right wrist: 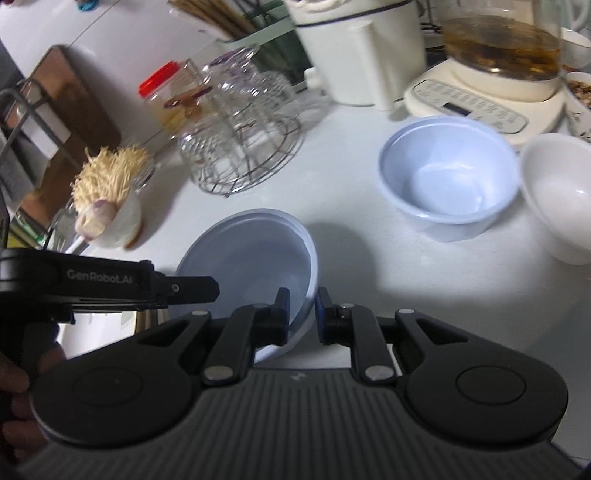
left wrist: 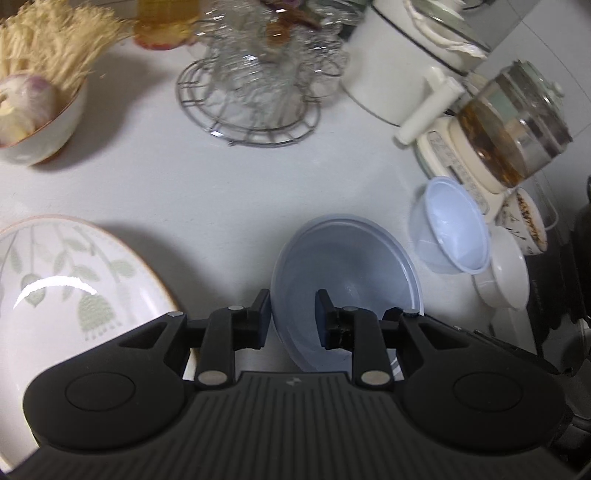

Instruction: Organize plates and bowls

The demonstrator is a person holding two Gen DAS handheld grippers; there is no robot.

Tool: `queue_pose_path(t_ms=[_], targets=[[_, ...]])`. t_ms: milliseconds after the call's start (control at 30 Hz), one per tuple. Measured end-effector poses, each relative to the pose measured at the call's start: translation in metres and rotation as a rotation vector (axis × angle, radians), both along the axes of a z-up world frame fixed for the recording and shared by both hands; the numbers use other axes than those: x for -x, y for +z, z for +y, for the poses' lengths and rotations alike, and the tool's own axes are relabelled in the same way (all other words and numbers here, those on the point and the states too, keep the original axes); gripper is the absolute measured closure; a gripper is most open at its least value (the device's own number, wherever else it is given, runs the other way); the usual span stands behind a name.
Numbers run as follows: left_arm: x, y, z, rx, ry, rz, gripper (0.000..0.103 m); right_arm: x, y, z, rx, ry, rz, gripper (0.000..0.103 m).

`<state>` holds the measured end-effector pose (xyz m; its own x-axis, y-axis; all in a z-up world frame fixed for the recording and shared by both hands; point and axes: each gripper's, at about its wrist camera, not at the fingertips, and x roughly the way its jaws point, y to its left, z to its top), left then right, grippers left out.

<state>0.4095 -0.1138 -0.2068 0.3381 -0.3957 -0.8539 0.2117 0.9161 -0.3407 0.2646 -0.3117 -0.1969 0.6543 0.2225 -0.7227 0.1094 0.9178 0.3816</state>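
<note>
Together, our grippers straddle the grey bowl's [right wrist: 255, 254] rim: left gripper [left wrist: 291, 317] and right gripper [right wrist: 301, 314] narrowly parted, neither clamped. Only our left view shows the leaf-patterned plate [left wrist: 55, 280]; only our right shows the chopsticks [right wrist: 218, 18].

Left gripper [left wrist: 290, 317] and right gripper [right wrist: 302, 316] side by side, jaws narrowly parted.

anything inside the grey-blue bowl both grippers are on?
The grey-blue bowl looks empty: bare inner wall and base in both views. The right gripper and left gripper straddle its rim and cover the near inner edge, so that strip is unseen.
</note>
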Motion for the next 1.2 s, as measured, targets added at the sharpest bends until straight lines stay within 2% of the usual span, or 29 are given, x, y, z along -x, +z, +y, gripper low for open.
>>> queue_pose_path(t_ms=[200,267,333,367,400,433,600,767,867,967,1067,1200], targets=[[0.001,-0.004,0.009,-0.011,0.013,-0.013,0.075,-0.006,-0.008,0.005,-0.008,0.025,0.012,0.084],[-0.001,-0.004,0.010,-0.011,0.020,-0.002,0.069,-0.008,-0.008,0.006,-0.007,0.029,0.012,0.084],[-0.002,0.001,0.012,-0.017,0.039,0.006,0.055,-0.009,-0.006,0.005,-0.010,0.026,0.028,0.082],[-0.002,0.005,0.012,-0.022,0.039,0.000,0.051,-0.009,-0.004,0.004,-0.009,0.016,0.034,0.069],[-0.002,0.009,0.012,-0.028,0.034,-0.009,0.046,-0.009,-0.002,0.002,-0.013,0.005,0.036,0.049],[-0.002,0.014,0.012,-0.039,0.025,-0.019,0.044,-0.008,0.001,0.000,-0.021,-0.005,0.030,0.044],[0.002,0.033,0.009,-0.042,-0.005,-0.034,0.043,-0.003,0.019,-0.004,0.015,-0.026,0.015,0.045],[0.019,0.077,-0.001,-0.047,-0.061,-0.131,0.043,0.007,0.047,-0.006,0.030,-0.037,-0.027,0.045],[0.027,0.105,-0.006,-0.031,-0.090,-0.164,0.043,0.015,0.076,-0.009,0.054,-0.048,-0.076,0.045],[0.035,0.133,-0.010,-0.018,-0.115,-0.232,0.042,0.022,0.103,-0.010,0.091,-0.047,-0.133,0.045],[0.041,0.151,-0.011,0.008,-0.135,-0.296,0.041,0.032,0.121,-0.014,0.102,-0.048,-0.169,0.045],[0.046,0.165,-0.009,0.026,-0.134,-0.318,0.041,0.048,0.140,-0.016,0.131,-0.060,-0.204,0.045]])
